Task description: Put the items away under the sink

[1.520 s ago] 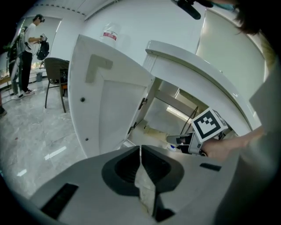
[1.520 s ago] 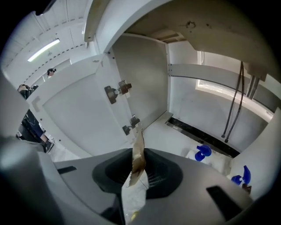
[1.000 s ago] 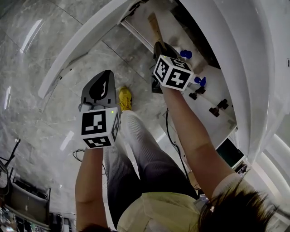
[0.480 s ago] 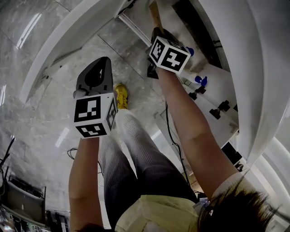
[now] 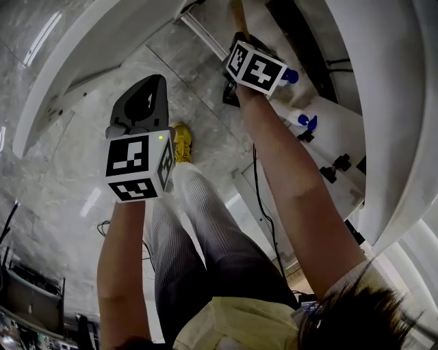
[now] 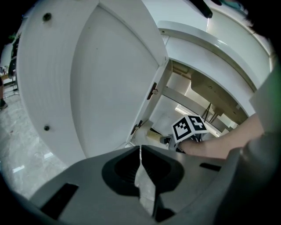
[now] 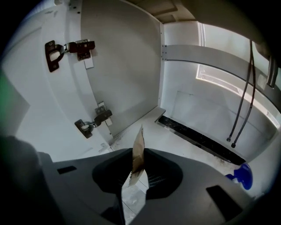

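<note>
My right gripper (image 7: 139,151) is shut on a flat brown paper bag (image 7: 138,144) with a saw-tooth edge, which stands up between the jaws. It is inside the white cabinet under the sink, above the cabinet floor (image 7: 184,136). In the head view the right gripper (image 5: 245,42) reaches into the opening and the bag (image 5: 237,12) sticks out past it. My left gripper (image 5: 152,83) hangs outside over the marble floor. Its jaws (image 6: 140,149) are together, and I see nothing held between them.
The cabinet door (image 6: 88,79) stands open at the left, with hinges (image 7: 94,121) on the inner wall. Blue-capped bottles (image 5: 291,75) and small black items (image 5: 340,163) stand on the cabinet floor. Two hoses (image 7: 241,110) hang at the right. The person's yellow shoe (image 5: 181,142) is below.
The right gripper has moved up the picture, further into the cabinet, with the bag still in it. The left gripper has shifted a little toward the upper left.
</note>
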The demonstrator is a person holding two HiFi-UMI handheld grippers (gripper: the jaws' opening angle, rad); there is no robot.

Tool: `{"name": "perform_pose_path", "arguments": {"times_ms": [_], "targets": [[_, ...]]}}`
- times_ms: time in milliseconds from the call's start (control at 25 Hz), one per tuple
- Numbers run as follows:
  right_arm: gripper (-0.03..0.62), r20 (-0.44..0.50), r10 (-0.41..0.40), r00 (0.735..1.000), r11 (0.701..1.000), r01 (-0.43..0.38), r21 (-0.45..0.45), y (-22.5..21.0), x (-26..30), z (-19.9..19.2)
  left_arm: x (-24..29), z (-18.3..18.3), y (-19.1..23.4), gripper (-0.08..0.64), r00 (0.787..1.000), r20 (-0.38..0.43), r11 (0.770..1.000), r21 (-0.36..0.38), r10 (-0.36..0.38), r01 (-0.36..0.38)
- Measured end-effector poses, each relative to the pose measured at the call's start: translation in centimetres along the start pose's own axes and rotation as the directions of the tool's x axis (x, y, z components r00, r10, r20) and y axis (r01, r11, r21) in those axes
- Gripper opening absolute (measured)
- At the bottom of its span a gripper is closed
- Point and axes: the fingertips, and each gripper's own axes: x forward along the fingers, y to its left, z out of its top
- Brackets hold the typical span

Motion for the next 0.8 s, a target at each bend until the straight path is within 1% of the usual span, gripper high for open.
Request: {"name": "perform_pose_path", "arguments": {"times_ms": [80, 280, 360, 480, 560, 800], "targets": [[0.087, 0.008, -0.004, 1.0, 1.0, 0.004, 0.007, -0.2, 0.4, 0.5, 0.2, 0.0, -0.2, 0.046, 1.0, 0.002, 1.0, -0.008, -0.006, 0.006], [0.087, 0.002, 0.019, 1.0, 1.0, -0.019, 0.01, 0.1, 1.4, 1.5, 0.3, 0.5, -0.5, 0.046, 0.999, 0.029, 1.0, 0.005, -0.017, 0.017], [0.087, 0.003, 0.015, 1.0, 1.0, -0.015, 0.007, 0.0, 1.7, 1.8, 0.3, 0.6, -0.5, 0.046, 0.999, 0.03, 1.0, 0.004, -0.023, 0.023], [0.087, -0.015, 0.001, 1.0, 1.0, -0.001, -0.031, -0.1, 2.3, 1.8, 0.4, 0.6, -0.5, 0.046, 0.999, 0.032, 1.0, 0.003, -0.032, 0.031], [0.087, -0.027, 0.004, 1.0, 0.999, -0.006, -0.051, 0.0, 2.6, 1.6, 0.4, 0.6, -0.4, 0.046, 0.999, 0.032, 0.999, 0.004, -0.035, 0.035], [0.089, -0.047, 0.004, 0.999, 1.0, -0.005, -0.017, -0.6, 2.8, 1.1, 0.5, 0.3, -0.7, 0.046, 0.998, 0.034, 0.999, 0.004, -0.054, 0.053]]}}
